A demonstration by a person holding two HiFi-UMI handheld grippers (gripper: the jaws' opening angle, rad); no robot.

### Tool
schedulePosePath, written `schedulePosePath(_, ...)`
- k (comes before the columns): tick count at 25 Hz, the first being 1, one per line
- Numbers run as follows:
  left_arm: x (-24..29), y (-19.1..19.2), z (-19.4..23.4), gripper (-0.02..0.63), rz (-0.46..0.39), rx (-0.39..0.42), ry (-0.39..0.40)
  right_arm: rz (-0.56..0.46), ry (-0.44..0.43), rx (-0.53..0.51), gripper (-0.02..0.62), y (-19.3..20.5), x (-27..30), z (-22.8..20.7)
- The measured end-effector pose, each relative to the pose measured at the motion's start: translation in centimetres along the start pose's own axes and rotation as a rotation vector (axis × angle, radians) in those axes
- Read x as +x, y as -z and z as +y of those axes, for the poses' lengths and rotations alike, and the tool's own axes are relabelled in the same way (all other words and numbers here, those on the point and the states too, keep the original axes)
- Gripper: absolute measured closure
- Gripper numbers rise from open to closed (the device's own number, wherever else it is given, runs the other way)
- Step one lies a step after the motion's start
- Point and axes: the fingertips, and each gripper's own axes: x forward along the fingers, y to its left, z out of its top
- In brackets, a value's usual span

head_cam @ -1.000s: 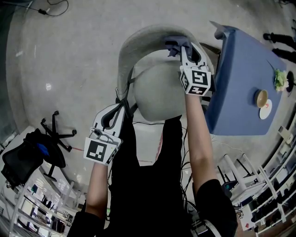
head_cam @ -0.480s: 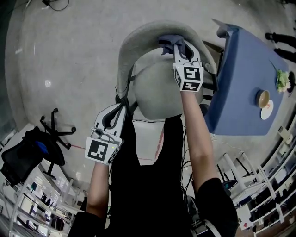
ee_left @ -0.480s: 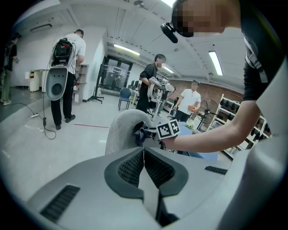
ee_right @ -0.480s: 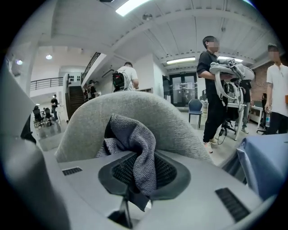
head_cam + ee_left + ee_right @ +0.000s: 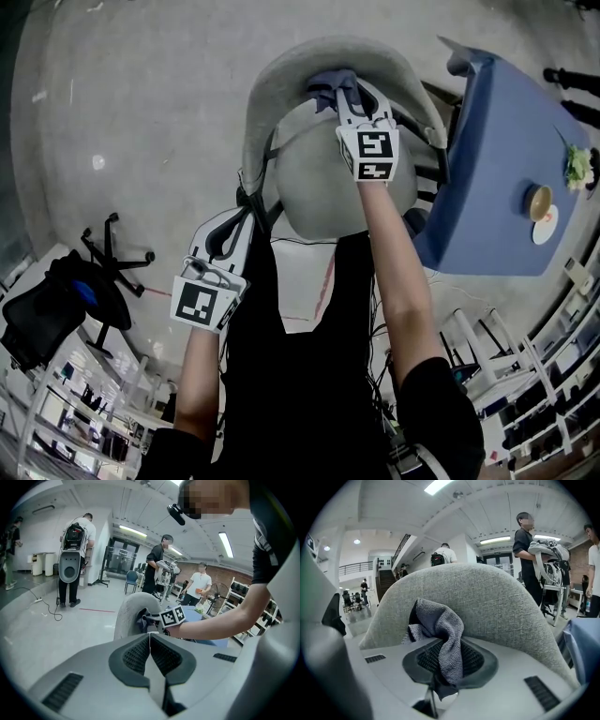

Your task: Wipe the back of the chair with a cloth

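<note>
A grey upholstered chair [image 5: 281,80] stands in front of me, its curved back [image 5: 497,606] filling the right gripper view. My right gripper [image 5: 336,91] is shut on a grey-blue cloth [image 5: 440,625] and presses it against the inside of the backrest near the top rim; the cloth [image 5: 326,82] bunches beyond the jaws. My left gripper [image 5: 230,234] hangs back by the chair's left side, shut with nothing between its jaws, pointing at the chair [image 5: 133,616].
A blue table [image 5: 502,169] with a cup and saucer [image 5: 536,202] stands right of the chair. A black office chair [image 5: 66,300] sits at the lower left. Several people [image 5: 75,559] stand around the hall; shelving lines the lower edges.
My right gripper has slid the cloth leftward along the upper backrest, from the right part of the rim toward its middle. The left gripper has stayed put.
</note>
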Motion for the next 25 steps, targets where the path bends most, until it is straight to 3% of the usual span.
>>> schedulePosePath(6, -0.1, 0.4, 0.2, 0.581, 0.0, -0.002, 0.0, 0.025, -0.074, -0.038, 0.508, 0.6, 0.9, 2.9)
schedulePosePath(13, -0.1, 0.5, -0.6, 0.581, 0.004, 0.008, 0.006, 0.081, -0.292, -0.298, 0.508, 2.6, 1.3, 11.0)
schedulePosePath(19, -0.2, 0.7, -0.3, 0.581, 0.002, 0.002, -0.001, 0.11, -0.37, -0.322, 0.508, 4.0, 0.8, 13.3)
schedulePosePath(25, -0.2, 1.0, -0.6, 0.581, 0.005, 0.002, 0.003, 0.134, -0.489, -0.447, 0.508, 6.5, -0.4, 17.3)
